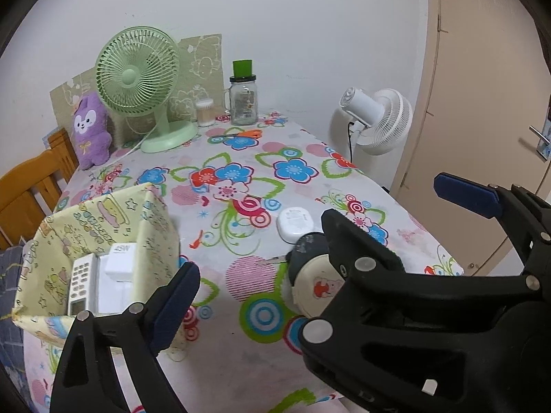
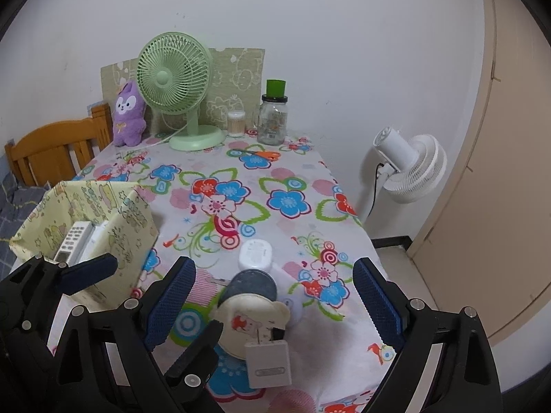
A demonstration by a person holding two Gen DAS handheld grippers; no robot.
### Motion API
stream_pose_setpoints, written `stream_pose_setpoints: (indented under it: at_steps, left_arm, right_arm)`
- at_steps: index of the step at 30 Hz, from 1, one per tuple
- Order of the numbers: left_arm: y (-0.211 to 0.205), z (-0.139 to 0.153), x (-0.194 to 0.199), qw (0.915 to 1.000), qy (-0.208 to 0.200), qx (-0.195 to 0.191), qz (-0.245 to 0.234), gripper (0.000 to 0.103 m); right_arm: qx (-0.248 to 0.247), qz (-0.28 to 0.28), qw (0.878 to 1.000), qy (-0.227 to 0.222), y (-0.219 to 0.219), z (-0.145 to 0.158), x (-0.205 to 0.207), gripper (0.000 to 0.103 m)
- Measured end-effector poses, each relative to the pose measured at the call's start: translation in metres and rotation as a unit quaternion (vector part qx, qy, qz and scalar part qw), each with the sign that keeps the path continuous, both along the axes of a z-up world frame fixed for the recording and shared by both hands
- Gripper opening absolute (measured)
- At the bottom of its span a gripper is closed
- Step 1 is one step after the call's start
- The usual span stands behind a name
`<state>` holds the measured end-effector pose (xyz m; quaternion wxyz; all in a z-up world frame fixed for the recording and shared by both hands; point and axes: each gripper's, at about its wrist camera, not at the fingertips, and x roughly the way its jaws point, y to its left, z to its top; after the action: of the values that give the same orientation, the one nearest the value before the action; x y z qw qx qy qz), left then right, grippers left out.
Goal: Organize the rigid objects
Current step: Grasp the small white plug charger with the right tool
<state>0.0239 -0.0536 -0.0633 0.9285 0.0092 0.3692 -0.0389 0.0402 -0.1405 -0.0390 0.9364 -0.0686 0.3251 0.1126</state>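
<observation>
While both grippers hang over the near end of the floral table point(image 2: 282, 172), their jaws stand wide and empty. Between the right gripper point(image 2: 275, 304) fingers lie a round cream case point(image 2: 251, 323), a dark lid point(image 2: 253, 284) behind it, a white puck point(image 2: 255, 254) further on and a white plug adapter point(image 2: 268, 361) nearest the table's front edge. Reaching in beside the fabric box point(image 1: 103, 227), the left gripper point(image 1: 320, 237) sits near the left edge; a remote point(image 1: 81, 284) and white charger point(image 1: 118, 260) sit inside. Mid-table is bare cloth. A white fan point(image 2: 409, 168) stands off the right edge.
</observation>
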Motion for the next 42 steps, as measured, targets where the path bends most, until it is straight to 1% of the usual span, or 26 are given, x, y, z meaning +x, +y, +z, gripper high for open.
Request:
stream_pose_setpoints:
  at_steps: [4, 9, 14, 19, 24, 31, 40, 42]
  left_arm:
    - [-0.008, -0.008, 0.000, 1.0000, -0.001, 0.005, -0.002, 0.094]
    - [-0.012, -0.024, 0.001, 0.9999, 0.015, -0.003, -0.003, 0.094]
    - [-0.016, -0.040, 0.002, 0.9996, 0.027, -0.002, -0.008, 0.094]
    - [-0.019, -0.053, 0.002, 0.9991, 0.039, -0.011, -0.014, 0.094]
    - [-0.019, -0.065, 0.002, 0.9987, 0.048, -0.002, -0.018, 0.094]
    - [-0.014, -0.069, -0.001, 0.9984, 0.048, -0.015, -0.023, 0.094]
    - [-0.009, -0.066, -0.006, 0.9990, 0.039, -0.006, -0.021, 0.093]
    - [-0.007, -0.069, -0.006, 0.9990, 0.042, 0.000, -0.018, 0.093]
  right_arm:
    - [0.001, 0.007, 1.000, -0.005, -0.007, -0.009, 0.000, 0.094]
    - [0.005, 0.015, 1.000, -0.002, -0.012, -0.024, -0.001, 0.094]
    - [0.013, 0.021, 1.000, 0.009, -0.016, -0.040, -0.001, 0.092]
    - [0.023, 0.017, 0.999, 0.024, -0.022, -0.055, 0.001, 0.092]
    - [0.026, 0.015, 0.999, 0.042, -0.025, -0.069, 0.002, 0.092]
    - [0.051, 0.002, 0.996, 0.070, -0.031, -0.083, 0.003, 0.092]
    - [0.044, -0.003, 0.997, 0.066, -0.028, -0.080, -0.002, 0.091]
    - [0.040, -0.003, 0.997, 0.066, -0.026, -0.081, -0.004, 0.089]
